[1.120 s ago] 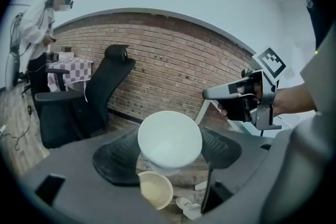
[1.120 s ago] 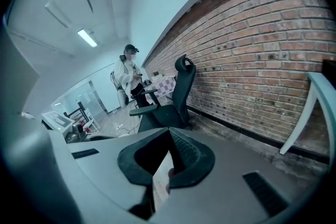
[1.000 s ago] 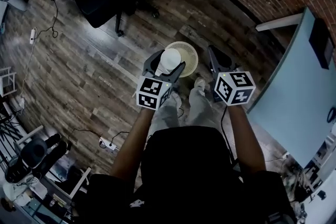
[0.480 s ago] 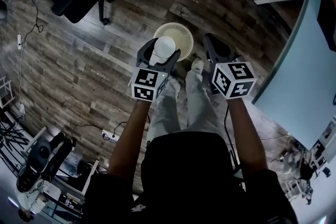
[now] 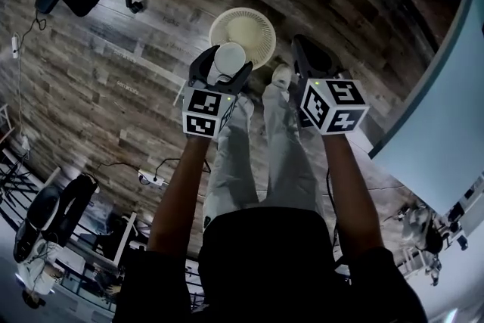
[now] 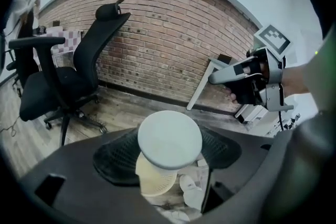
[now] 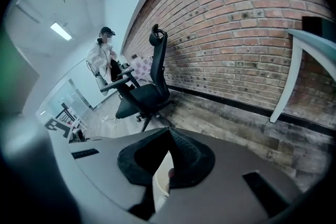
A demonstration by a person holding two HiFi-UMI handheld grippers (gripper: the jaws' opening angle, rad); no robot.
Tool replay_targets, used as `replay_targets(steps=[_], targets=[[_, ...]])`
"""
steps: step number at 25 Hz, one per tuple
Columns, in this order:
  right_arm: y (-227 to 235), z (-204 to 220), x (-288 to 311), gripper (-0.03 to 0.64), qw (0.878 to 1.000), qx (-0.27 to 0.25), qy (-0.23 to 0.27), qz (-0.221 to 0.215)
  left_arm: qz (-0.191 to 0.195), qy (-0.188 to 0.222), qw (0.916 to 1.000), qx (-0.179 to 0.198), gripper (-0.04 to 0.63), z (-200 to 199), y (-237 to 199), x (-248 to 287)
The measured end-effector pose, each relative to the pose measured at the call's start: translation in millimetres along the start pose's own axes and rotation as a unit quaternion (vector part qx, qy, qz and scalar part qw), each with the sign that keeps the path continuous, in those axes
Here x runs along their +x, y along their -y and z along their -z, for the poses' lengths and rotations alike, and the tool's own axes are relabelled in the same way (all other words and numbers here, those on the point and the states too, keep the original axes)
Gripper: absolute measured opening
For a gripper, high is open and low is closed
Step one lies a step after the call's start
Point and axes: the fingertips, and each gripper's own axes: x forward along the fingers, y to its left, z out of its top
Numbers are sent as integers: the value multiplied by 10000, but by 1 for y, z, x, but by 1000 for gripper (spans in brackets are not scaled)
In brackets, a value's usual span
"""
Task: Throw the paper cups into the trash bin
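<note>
Matt white paper cup (image 5: 229, 57), its base smooth. The trash bin (image 5: 253, 30) looks like cream plastic, perforated. The floor (image 5: 113, 49) is grainy, weathered wood plank. Rough matt brick wall (image 6: 173, 44). On the left hand-held gripper (image 5: 221, 66), dimpled matt black pads (image 6: 113, 160).

We hold both arms out ahead and low, the left arm (image 5: 178, 193) and the right arm (image 5: 349, 193) bare at the forearm and nearly parallel. Our left gripper (image 5: 221, 68) has its jaws set wide, pressed on either side of a cup (image 5: 229, 57). Our right gripper (image 5: 306, 49) is just beside it at about the same reach, with its jaws closed tip to tip. Both marker cubes face back toward us.
</note>
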Motion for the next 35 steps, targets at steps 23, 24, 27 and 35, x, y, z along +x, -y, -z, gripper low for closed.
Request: replay_targets(steps=[23,24,27,35], targets=[[52,153,111,3,9963,110,-845,-75,-54,-891,9960,90,353,161,-51,160],[53,161,114,3,9957,90,-913,-79,-67,-925,9957,25,353,166,-53,164],[59,183,125,2,9940,83,-1086,-112,-83,-938,9955,-89,353,174,-59,178],[62,208,142,3,9920,249,-1186,-363,-94,-888,9960,-1,377,191,-60,200]])
